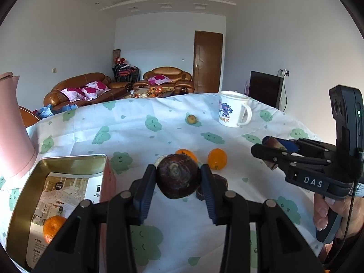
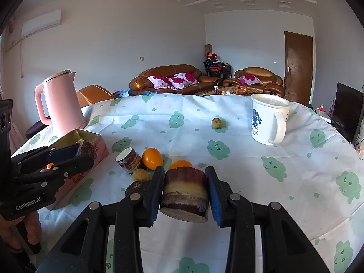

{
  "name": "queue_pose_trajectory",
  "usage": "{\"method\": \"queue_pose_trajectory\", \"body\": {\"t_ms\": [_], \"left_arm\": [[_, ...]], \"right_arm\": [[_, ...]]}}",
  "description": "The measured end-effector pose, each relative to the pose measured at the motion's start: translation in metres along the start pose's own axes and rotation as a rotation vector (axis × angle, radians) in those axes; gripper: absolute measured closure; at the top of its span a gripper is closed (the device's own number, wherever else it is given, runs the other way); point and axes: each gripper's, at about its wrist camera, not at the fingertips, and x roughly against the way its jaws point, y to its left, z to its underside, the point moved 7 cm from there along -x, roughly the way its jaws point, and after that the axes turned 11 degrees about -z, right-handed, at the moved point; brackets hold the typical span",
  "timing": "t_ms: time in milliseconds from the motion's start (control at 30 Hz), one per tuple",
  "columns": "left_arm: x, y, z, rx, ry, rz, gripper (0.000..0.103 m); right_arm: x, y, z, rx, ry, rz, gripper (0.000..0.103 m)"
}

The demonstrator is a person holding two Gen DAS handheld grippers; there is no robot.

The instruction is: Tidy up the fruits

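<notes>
My left gripper (image 1: 178, 177) is shut on a dark brown sugarcane piece (image 1: 178, 176), held above the cloth just right of the open pink tin (image 1: 68, 159). An orange (image 1: 53, 227) lies inside the tin. My right gripper (image 2: 184, 186) is shut on another purple-and-yellow sugarcane piece (image 2: 184, 191), lifted over the table. In the right wrist view, a third sugarcane piece (image 2: 129, 159), two oranges (image 2: 152, 158) (image 2: 179, 164) and a small yellowish fruit (image 2: 140, 174) lie ahead. Another small yellowish fruit (image 2: 216, 122) sits farther back. The left gripper also shows in the right wrist view (image 2: 75, 153), over the tin.
A pink kettle (image 2: 60, 107) stands at the table's far left behind the tin (image 2: 91, 136). A white mug (image 2: 268, 120) stands at the far right. The table has a white cloth with green prints (image 2: 273, 159). Sofas and a door lie beyond.
</notes>
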Motion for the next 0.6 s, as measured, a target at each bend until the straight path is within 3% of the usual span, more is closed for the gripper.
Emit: {"method": "queue_pose_trajectory", "body": {"t_ms": [600], "left_arm": [[0.011,0.004,-0.003,0.019,-0.057,-0.018,0.061]], "right_arm": [[0.011,0.006,-0.004,0.033,-0.059,0.004,0.064]]}}
